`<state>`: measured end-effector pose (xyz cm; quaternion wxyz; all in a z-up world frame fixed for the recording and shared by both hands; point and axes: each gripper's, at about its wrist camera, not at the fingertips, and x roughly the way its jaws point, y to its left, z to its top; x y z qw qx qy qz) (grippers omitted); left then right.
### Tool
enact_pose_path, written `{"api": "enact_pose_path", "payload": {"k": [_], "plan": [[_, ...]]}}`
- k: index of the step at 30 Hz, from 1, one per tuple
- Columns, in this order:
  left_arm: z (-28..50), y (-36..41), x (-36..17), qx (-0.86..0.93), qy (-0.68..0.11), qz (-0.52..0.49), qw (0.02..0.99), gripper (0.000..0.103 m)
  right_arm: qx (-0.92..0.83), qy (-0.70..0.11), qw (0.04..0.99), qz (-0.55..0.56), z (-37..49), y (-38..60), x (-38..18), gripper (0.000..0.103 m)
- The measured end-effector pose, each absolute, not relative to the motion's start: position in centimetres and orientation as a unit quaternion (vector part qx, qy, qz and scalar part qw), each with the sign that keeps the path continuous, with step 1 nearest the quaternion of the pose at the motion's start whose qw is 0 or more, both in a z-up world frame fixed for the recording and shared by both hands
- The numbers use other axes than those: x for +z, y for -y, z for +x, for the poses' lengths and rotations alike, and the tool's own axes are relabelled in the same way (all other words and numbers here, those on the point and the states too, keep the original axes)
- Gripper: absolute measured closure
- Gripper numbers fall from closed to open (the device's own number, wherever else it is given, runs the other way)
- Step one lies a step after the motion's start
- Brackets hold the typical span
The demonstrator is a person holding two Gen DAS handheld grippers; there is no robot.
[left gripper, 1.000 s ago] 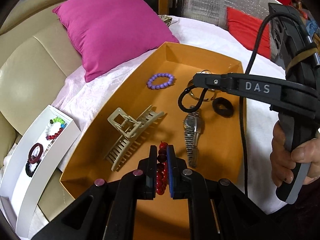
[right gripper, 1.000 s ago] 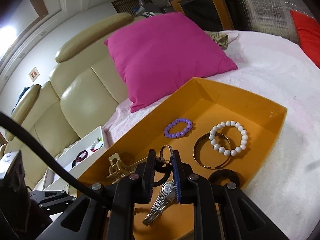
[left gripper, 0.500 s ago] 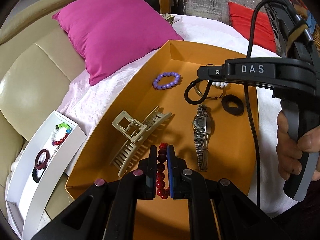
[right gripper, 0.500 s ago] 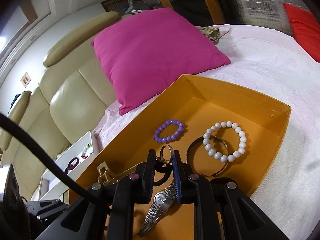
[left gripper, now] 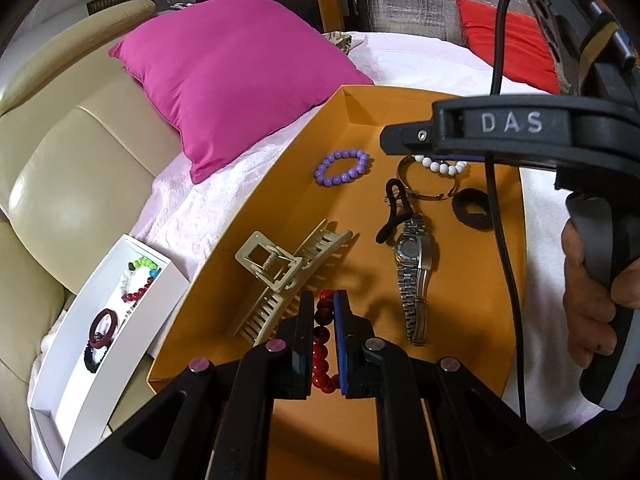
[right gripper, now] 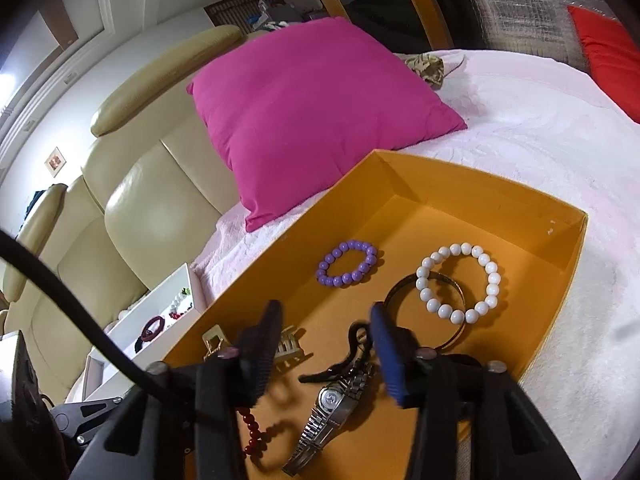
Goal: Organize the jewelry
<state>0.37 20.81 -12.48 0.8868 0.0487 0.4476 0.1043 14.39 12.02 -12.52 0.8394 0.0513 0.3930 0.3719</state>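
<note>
Left fingers [left gripper: 323, 334] are clamped tight on the red bead bracelet [left gripper: 322, 344]; the strand runs straight along them, out past the tips and back toward my palm, so it's lined up with the way I'm pointing, hanging over the near end of the orange tray [left gripper: 420, 96].

Right fingers [right gripper: 326, 350] have just been opening and stand about half wide, with nothing pinched. The black hair tie [right gripper: 352, 354] they were over lies loose on the tray floor, partly between the tips and hugging the right-hand one, draped against the silver watch [right gripper: 330, 404].

What the next move hangs on, I'd say: the white box [left gripper: 108, 320] with the sorted bracelets sits off to the left of my left fingers, just outside the tray's left wall. So the left hand is clearly the nearer one, and I reckon the red strand goes there with a swing left over that wall.

The beige hair claw [left gripper: 288, 276] lies just left of my left tips, its long body slanting away to the right. Watch out for snagging the dangling beads on it.
</note>
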Motion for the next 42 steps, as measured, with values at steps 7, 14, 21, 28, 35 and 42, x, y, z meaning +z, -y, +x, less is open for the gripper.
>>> {"api": "enact_pose_path", "payload": {"k": [7,14,21,28,35,42], "plan": [[0.5,-20.8,-12.3,0.119,-0.448,0.062,0.884,0.083,0.369,-0.386,0.843,0.062,14.3,-11.2,-12.0,0.052],[-0.3,-20.1,-10.7,0.154,-0.419,0.084,0.891,0.031,0.363,-0.377,0.849,0.065,13.6,-9.4,-11.0,0.052],[-1.8,-18.9,-8.2,0.215,-0.395,0.109,0.886,0.030,0.351,-0.342,0.871,0.026,10.1,-6.5,-8.5,0.051],[-5.2,-16.9,-4.5,0.228,-0.348,0.111,0.903,0.030,0.313,-0.297,0.902,0.010,4.1,-2.8,-5.4,0.040],[-9.7,-14.9,0.2,0.225,-0.289,0.100,0.925,0.016,0.284,-0.264,0.920,-0.055,-3.5,-0.5,-2.3,0.036],[-14.2,-13.4,4.2,0.235,-0.233,0.119,0.936,0.015,0.263,-0.254,0.930,-0.043,-8.8,1.5,0.7,0.034]]}}
